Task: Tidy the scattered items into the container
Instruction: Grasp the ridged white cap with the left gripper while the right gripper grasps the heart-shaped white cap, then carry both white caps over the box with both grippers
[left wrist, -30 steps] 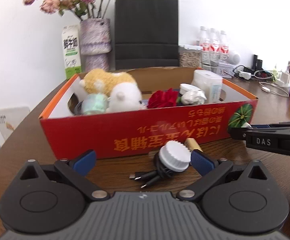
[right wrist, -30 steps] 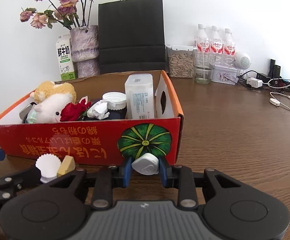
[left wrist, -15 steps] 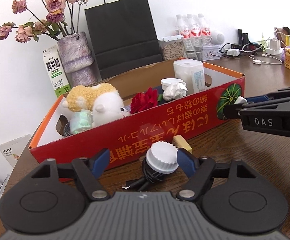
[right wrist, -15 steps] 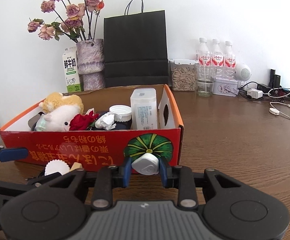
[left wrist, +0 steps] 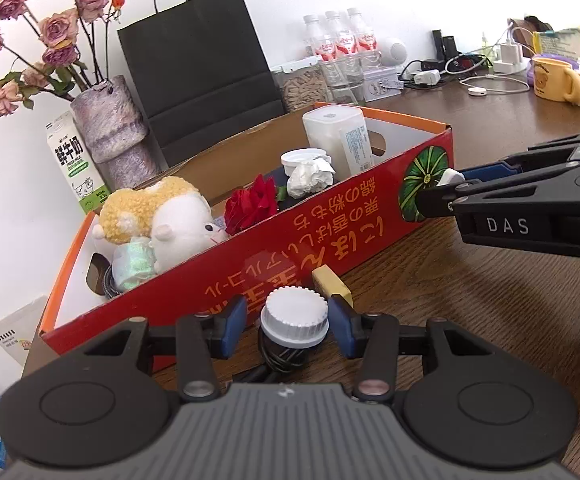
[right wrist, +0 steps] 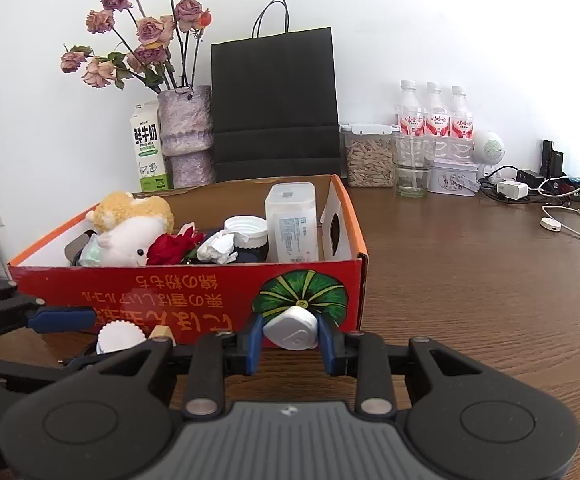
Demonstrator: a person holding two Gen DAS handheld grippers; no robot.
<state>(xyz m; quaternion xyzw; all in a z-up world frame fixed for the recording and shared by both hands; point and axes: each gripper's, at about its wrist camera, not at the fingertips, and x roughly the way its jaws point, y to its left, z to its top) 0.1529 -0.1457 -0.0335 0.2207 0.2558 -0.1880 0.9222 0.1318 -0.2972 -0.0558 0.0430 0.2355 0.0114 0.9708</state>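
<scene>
A red cardboard box [left wrist: 290, 236] with an orange rim holds a plush toy [left wrist: 158, 216], a red rose, crumpled tissue and white containers. In front of it a white ribbed cap [left wrist: 293, 316] sits on a coiled black cable, beside a small yellow block [left wrist: 329, 282]. My left gripper [left wrist: 288, 322] straddles the cap with its jaws closing; the right pad is nearly at the cap and a gap shows on the left. My right gripper [right wrist: 290, 340] is shut on a white adapter [right wrist: 290, 330] just before the box's pumpkin picture. It also shows from the side as the right gripper [left wrist: 449, 184].
Behind the box stand a vase of dried roses [right wrist: 186, 136], a milk carton [right wrist: 148, 148], a black paper bag [right wrist: 274, 104], water bottles [right wrist: 433, 116] and a seed jar. Cables and chargers [right wrist: 529, 192] lie at the back right, with a yellow mug [left wrist: 553, 80].
My left gripper's jaws have narrowed around the white cap, and its view has rolled so the box now looks tilted. The right gripper keeps its hold on the white adapter in about the same place.
</scene>
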